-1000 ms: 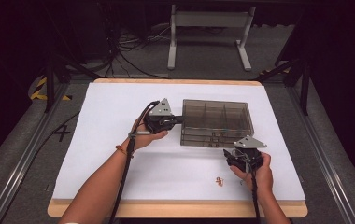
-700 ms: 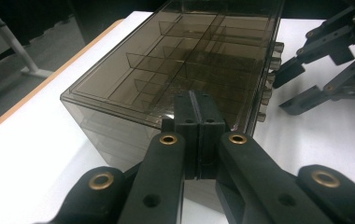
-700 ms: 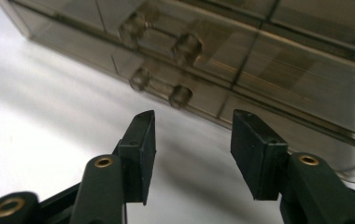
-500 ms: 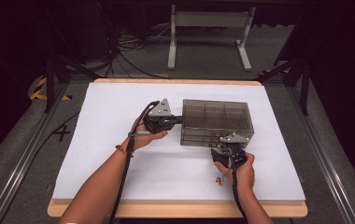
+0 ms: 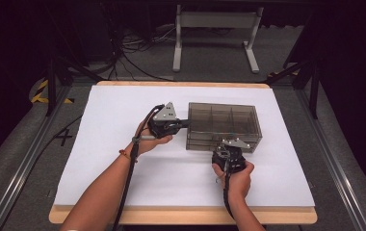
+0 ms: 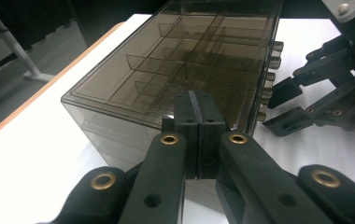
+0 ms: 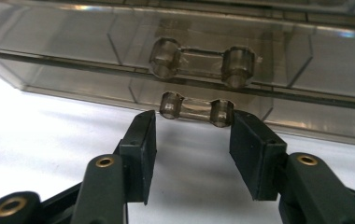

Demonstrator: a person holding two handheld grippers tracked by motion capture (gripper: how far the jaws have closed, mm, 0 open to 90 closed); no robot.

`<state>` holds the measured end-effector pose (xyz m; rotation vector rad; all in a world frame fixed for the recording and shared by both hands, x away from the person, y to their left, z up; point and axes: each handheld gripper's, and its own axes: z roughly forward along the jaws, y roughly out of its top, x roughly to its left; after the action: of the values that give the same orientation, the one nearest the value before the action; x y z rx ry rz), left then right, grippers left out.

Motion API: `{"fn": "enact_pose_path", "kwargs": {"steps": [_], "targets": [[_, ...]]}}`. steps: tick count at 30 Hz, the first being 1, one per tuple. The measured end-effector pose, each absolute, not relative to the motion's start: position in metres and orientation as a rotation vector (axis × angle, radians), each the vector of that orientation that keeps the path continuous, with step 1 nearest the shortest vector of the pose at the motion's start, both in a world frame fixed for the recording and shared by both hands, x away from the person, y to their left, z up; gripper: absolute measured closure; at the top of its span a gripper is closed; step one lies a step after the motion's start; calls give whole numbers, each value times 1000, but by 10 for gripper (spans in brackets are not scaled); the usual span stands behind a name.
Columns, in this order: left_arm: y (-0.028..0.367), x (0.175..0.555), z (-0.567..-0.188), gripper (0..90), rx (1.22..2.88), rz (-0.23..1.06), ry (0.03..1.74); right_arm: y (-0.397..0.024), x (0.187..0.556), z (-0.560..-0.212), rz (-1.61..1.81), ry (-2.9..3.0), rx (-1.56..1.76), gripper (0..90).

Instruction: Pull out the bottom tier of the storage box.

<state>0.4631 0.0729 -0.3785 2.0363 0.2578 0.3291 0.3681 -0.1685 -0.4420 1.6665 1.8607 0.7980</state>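
A smoky clear drawer box [image 5: 224,126] stands on the white table sheet, right of centre. My left gripper [image 5: 185,123] is shut, and its tips [image 6: 199,108] press against the upper edge of the box's [image 6: 185,65] left end. My right gripper [image 5: 229,146] is at the box's front face and is open. Its jaws stand on either side of the lower drawer handle [image 7: 196,112], close to it, and I cannot tell whether they touch. A second handle [image 7: 199,60] sits just above. In the left gripper view my right gripper [image 6: 283,108] shows at the right, beside the row of handles.
The white sheet [image 5: 123,110] covers a wooden table top whose front edge [image 5: 171,215] runs near the person's arms. Metal rails [image 5: 22,159] flank the table. A grey stand [image 5: 215,29] and floor cables [image 5: 128,53] lie beyond the far edge.
My right gripper has moved left and forward, from the table near the box's front right corner up to the lower drawer handle. The left gripper and the box have stayed put.
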Motion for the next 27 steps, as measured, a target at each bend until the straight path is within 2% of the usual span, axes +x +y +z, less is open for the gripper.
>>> {"fn": "enact_pose_path", "kwargs": {"steps": [13, 15, 27], "targets": [[74, 463, -379, 899, 2032, 316, 261, -153, 364, -446, 754, 1673, 1723, 526], [74, 462, -379, 899, 2034, 320, 258, -153, 365, -446, 748, 1678, 1720, 555], [73, 462, -379, 899, 2033, 324, 260, -158, 366, -446, 796, 1703, 1761, 564]]}}
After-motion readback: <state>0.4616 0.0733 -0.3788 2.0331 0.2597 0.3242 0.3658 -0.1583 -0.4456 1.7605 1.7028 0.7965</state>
